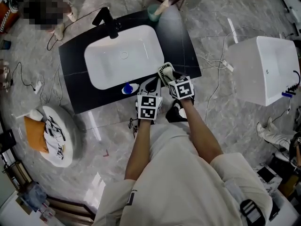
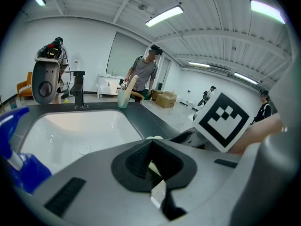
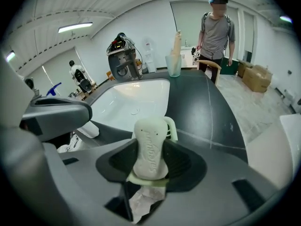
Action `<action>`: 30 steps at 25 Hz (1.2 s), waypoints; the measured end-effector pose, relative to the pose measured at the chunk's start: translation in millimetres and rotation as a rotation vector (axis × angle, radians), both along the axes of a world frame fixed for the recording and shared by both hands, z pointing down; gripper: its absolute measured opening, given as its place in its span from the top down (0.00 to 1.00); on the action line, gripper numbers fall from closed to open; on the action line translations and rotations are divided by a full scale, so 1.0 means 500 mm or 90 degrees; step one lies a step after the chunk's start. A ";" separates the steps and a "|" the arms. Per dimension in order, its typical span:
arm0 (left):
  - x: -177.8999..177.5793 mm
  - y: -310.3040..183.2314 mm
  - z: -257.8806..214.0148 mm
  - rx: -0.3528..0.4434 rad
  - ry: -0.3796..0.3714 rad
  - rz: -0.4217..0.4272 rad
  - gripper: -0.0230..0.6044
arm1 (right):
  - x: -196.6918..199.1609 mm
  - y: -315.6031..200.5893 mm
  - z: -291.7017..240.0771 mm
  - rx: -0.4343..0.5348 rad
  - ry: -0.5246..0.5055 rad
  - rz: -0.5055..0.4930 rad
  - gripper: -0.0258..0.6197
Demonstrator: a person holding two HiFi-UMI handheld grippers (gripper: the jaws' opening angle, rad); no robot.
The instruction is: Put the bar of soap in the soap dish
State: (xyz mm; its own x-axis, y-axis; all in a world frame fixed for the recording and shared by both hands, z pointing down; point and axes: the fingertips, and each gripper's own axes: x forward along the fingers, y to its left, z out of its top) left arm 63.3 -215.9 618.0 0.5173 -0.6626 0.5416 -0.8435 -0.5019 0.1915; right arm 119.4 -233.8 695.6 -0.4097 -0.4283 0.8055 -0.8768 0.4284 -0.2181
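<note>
A pale bar of soap (image 3: 149, 147) stands upright between the jaws of my right gripper (image 3: 150, 166), which is shut on it. A light green slatted soap dish (image 3: 171, 129) shows right behind and under the soap; whether the soap sits in it I cannot tell. In the head view the soap and dish (image 1: 165, 71) are over the front edge of the black counter (image 1: 183, 51), to the right of the white sink (image 1: 123, 55). My left gripper (image 1: 151, 85) is just to its left, shut and holding nothing (image 2: 150, 157).
A black faucet (image 1: 109, 22) stands at the sink's back left and a cup (image 1: 154, 11) at the back. A blue item (image 1: 127, 88) lies on the counter's front edge beside my left gripper. A white tub (image 1: 263, 69) stands to the right. Cables cross the floor.
</note>
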 end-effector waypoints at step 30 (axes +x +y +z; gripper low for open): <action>0.009 0.025 0.044 -0.054 -0.015 0.053 0.96 | 0.028 0.022 -0.057 0.054 -0.038 0.067 0.69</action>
State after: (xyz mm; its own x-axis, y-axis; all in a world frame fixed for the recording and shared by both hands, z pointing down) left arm 67.9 -203.3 639.8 0.5553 -0.5693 0.6063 -0.8042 -0.5532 0.2171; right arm 133.3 -222.9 667.1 -0.4045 -0.5365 0.7407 -0.9047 0.3536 -0.2379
